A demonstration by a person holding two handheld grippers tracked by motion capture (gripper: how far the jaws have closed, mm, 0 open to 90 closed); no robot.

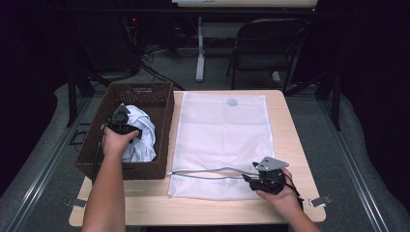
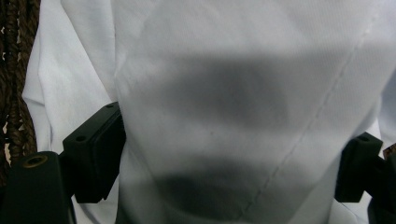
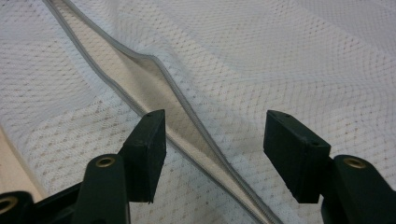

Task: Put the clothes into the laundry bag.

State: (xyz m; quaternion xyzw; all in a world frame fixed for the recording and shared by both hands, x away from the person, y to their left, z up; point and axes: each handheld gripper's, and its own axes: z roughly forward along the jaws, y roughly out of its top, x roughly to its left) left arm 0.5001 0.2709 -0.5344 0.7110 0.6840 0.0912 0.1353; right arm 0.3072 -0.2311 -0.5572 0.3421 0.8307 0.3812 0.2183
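A light wooden rectangular table (image 1: 290, 145) fills the middle of the high view. Beyond its far edge, at about one o'clock, a dark metal folding chair (image 1: 268, 46) stands on the grey floor (image 1: 367, 159). At twelve o'clock rises a white metal table leg (image 1: 200, 48), with black cables (image 1: 154, 70) trailing at eleven o'clock.
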